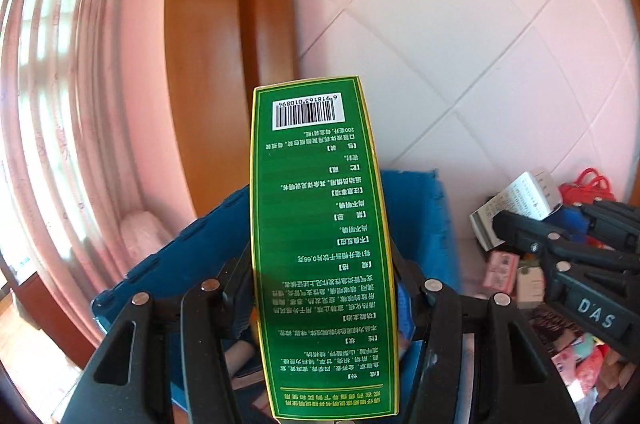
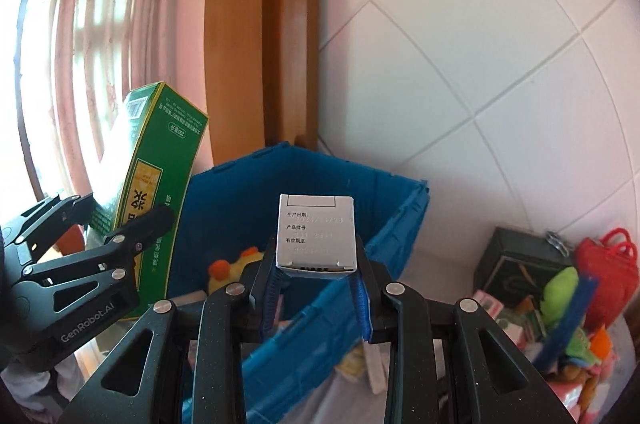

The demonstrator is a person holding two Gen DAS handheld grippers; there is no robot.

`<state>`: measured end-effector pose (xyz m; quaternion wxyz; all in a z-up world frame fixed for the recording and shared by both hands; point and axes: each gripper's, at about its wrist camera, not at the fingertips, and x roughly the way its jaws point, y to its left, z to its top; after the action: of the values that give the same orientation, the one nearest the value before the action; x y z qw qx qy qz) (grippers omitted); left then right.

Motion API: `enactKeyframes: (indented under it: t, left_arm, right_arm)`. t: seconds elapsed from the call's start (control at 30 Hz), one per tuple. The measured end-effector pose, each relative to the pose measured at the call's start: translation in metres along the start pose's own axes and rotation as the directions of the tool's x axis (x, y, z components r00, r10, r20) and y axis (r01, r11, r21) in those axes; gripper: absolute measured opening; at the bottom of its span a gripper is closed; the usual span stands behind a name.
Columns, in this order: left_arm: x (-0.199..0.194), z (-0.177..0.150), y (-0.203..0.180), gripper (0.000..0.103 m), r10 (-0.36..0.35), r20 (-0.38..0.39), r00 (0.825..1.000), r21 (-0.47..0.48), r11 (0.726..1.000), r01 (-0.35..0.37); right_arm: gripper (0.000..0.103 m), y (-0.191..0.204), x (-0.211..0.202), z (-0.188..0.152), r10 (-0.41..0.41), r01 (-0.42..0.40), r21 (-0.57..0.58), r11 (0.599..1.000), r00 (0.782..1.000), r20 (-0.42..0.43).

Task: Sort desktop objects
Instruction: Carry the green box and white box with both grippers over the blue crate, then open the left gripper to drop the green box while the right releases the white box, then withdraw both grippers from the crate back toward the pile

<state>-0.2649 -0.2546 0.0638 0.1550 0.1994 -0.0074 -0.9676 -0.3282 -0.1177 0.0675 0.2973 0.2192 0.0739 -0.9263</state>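
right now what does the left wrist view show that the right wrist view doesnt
Only the left wrist view: the barcode face of the green box, clamped in the left hand-held gripper.
Only the right wrist view: a yellow plush toy inside the blue crate, and a dark box by the wall.
Both: green box, blue crate, the small white box held in the right hand-held gripper.

both grippers up side by side, tilted down a bit: left gripper (image 1: 324, 288) clamped on something wide, right gripper (image 2: 316, 288) nearly shut, also gripping.
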Motion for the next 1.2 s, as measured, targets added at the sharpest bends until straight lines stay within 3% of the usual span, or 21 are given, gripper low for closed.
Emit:
enactKeyframes:
  t: [0.33, 0.53, 0.87, 0.97, 1.2]
  left_arm:
    - [0.075, -0.038, 0.052, 0.054, 0.020, -0.183, 0.983, 0.002, 1.000, -0.020]
    - [0.080, -0.052, 0.065, 0.054, -0.038, -0.216, 0.976, -0.030, 0.999, 0.032]
    - [0.080, -0.056, 0.072, 0.065, -0.026, -0.212, 0.977, -0.024, 0.999, 0.022]
    - [0.079, -0.050, 0.076, 0.065, -0.019, -0.210, 0.978, -0.028, 1.000, 0.014]
    - [0.065, -0.048, 0.085, 0.065, -0.018, -0.190, 0.982, -0.060, 0.998, 0.006]
  right_arm:
    - [0.030, 0.075, 0.092, -0.001, -0.041, 0.031, -0.065, 0.997, 0.988, -0.149]
    - [0.030, 0.090, 0.114, -0.007, -0.102, 0.083, -0.108, 0.991, 0.977, -0.189]
    - [0.034, 0.093, 0.118, -0.006, -0.175, 0.147, -0.157, 0.977, 0.967, -0.184]
    - [0.043, 0.092, 0.114, -0.005, -0.200, 0.172, -0.165, 0.971, 0.965, -0.168]
    - [0.093, 0.080, 0.093, -0.001, -0.207, 0.191, -0.131, 0.973, 0.970, -0.125]
